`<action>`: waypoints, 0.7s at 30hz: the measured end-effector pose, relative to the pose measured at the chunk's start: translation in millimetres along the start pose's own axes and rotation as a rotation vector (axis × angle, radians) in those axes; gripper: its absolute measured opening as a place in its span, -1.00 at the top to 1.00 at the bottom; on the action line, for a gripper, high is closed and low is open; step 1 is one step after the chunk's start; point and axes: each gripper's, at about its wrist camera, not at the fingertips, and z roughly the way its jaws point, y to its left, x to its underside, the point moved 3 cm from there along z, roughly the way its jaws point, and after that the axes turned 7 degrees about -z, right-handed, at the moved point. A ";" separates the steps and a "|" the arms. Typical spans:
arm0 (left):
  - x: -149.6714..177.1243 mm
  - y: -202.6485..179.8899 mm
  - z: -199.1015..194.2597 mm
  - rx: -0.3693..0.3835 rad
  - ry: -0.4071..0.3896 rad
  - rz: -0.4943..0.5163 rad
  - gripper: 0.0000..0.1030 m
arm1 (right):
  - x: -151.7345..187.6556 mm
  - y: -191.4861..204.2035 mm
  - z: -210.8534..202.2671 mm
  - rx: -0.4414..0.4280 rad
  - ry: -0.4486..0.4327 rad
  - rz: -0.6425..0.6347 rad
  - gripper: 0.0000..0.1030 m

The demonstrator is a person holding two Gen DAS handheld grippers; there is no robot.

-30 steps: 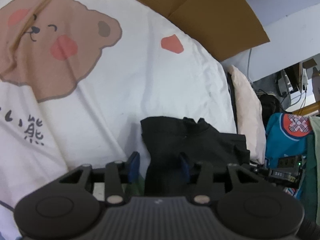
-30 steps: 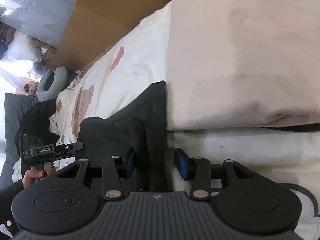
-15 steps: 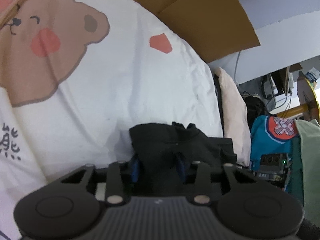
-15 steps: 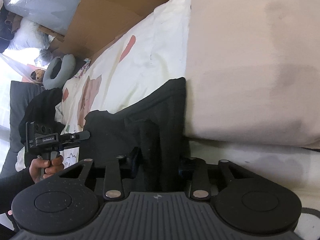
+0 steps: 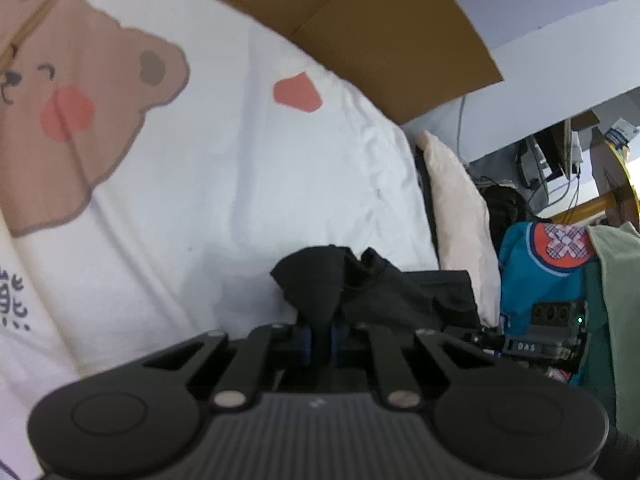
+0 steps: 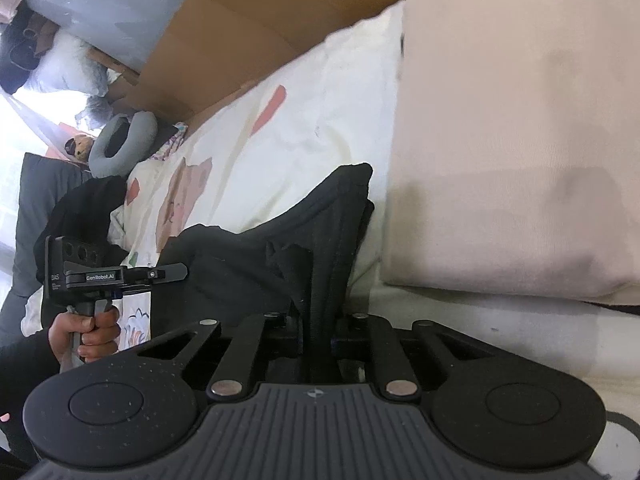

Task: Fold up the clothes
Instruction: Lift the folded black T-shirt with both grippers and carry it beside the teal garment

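Black garment [image 5: 316, 284]; white sheet [image 5: 224, 184] (brown bear print); beige pillow [image 6: 512, 152].

A lived-in bedroom at home. A bed is covered by a white duvet printed with a brown cartoon bear [image 5: 80, 120], beside a pale pink pillow [image 6: 520, 140]. Flattened brown cardboard [image 5: 380, 28] leans behind, a grey neck pillow [image 6: 122, 142] lies nearby, and cluttered cables [image 5: 560, 176] hang.

A bed dressed in a white bear-print sheet [image 5: 224, 184] fills the room, flattened brown cardboard [image 5: 384, 40] propped behind it against a pale wall [image 5: 560, 12].
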 end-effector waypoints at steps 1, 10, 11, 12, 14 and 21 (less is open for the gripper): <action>0.3 -3.6 -2.9 -0.002 -0.008 0.007 0.84 | -0.7 2.0 -2.0 0.006 -0.003 -0.006 0.82; 8.0 -40.3 -33.2 -0.038 -0.084 0.075 0.85 | -3.0 31.6 -31.8 0.045 -0.066 -0.076 0.84; 9.6 -44.1 -36.5 -0.050 -0.090 0.074 0.85 | -2.7 36.3 -34.5 0.056 -0.075 -0.088 0.85; 11.3 -48.0 -39.8 -0.062 -0.097 0.072 0.85 | -2.1 40.8 -36.8 0.065 -0.083 -0.100 0.85; 14.6 -56.5 -46.5 -0.087 -0.107 0.069 0.85 | -1.4 48.4 -41.5 0.079 -0.096 -0.111 0.85; 18.7 -92.0 -68.5 -0.145 -0.122 0.099 0.85 | -3.2 69.9 -67.5 0.098 -0.120 -0.133 0.85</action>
